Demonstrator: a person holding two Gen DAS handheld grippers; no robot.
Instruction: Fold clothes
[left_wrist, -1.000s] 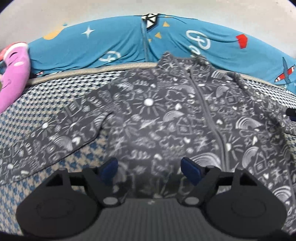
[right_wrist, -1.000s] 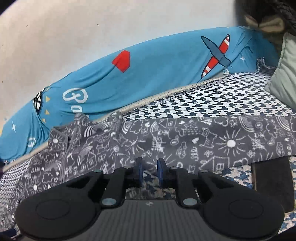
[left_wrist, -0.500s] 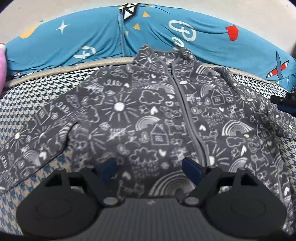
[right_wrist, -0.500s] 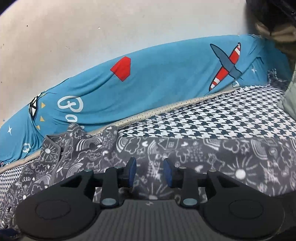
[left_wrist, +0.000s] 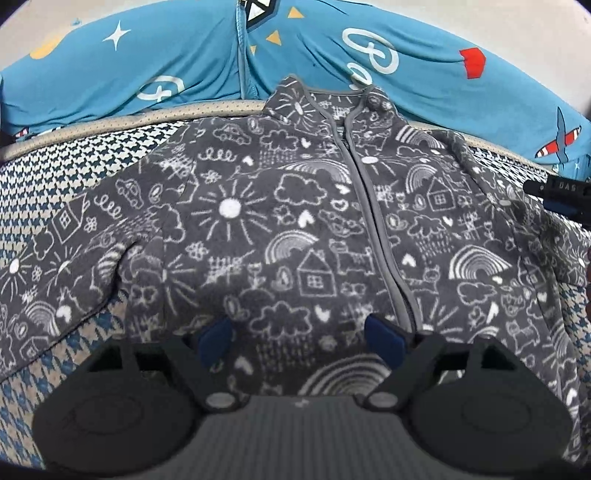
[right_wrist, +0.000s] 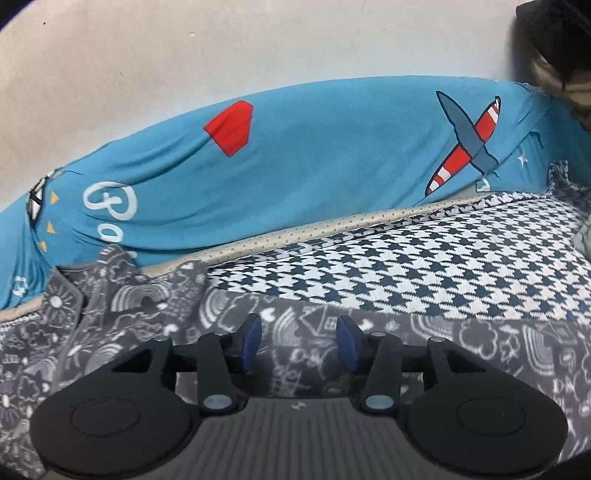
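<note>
On the checked bed (left_wrist: 48, 177) a gray jacket (left_wrist: 280, 206) with white drawings lies flat, sleeves spread out, and the left tongs (left_wrist: 300, 339) and right tongs (right_wrist: 299, 341) hang over it, both released.

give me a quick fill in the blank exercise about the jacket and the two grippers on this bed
1. The grey jacket lies spread flat with its zip ____.
2. The left gripper has its jaws ____ over the jacket's hem.
3. The right gripper is open over a ____ of the jacket.
4. Behind the jacket's collar lies a ____ cushion printed with stars and planes.

Missing words: closed; open; sleeve; blue
</note>
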